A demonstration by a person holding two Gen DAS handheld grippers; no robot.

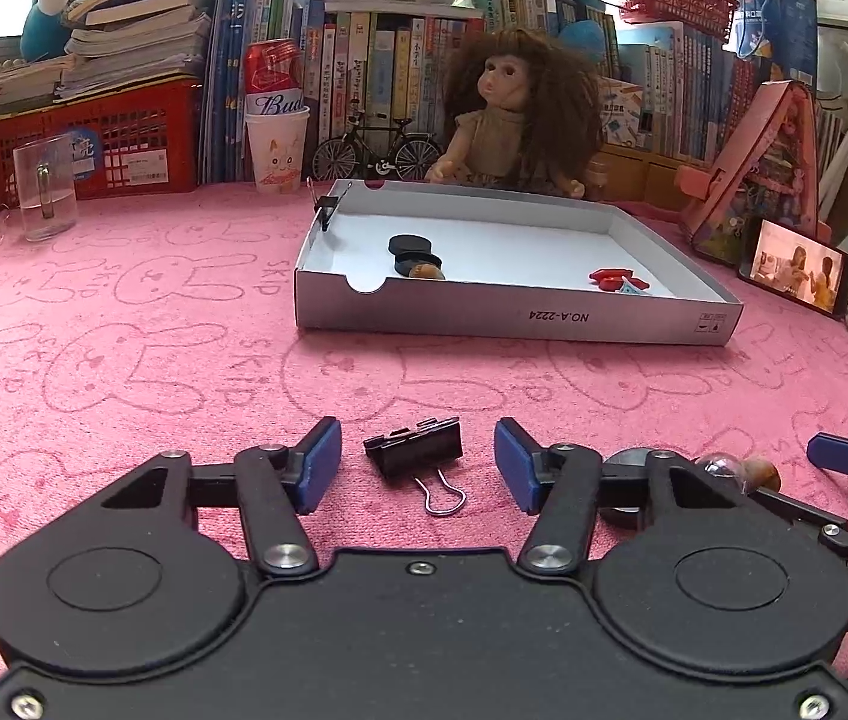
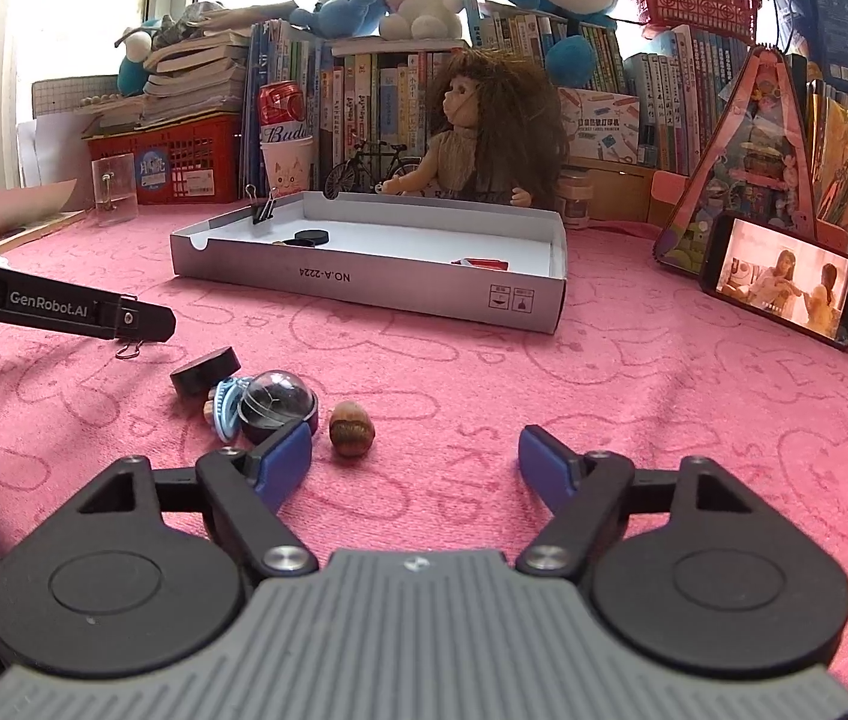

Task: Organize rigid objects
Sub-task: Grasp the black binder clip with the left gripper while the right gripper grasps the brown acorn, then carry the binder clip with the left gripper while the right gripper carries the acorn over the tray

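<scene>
A black binder clip [image 1: 415, 449] lies on the pink cloth between the open jaws of my left gripper [image 1: 417, 461], untouched. The grey cardboard tray [image 1: 514, 315] beyond it holds black discs [image 1: 411, 246], a brown nut and red pieces [image 1: 616, 279], with a binder clip on its far left rim [image 1: 324, 204]. My right gripper [image 2: 414, 462] is open and empty. Just left of it lie a brown nut [image 2: 351, 429], a domed ball [image 2: 279, 405], a light blue clip [image 2: 225, 408] and a black disc [image 2: 206, 370]. The tray [image 2: 363, 291] stands further back.
A doll [image 1: 508, 114], a toy bicycle, a can in a cup [image 1: 275, 120], a glass mug [image 1: 45, 186] and books line the back. A phone [image 2: 784, 282] and a pink triangular toy house [image 2: 742, 162] stand at right. A cable lies at the right edge.
</scene>
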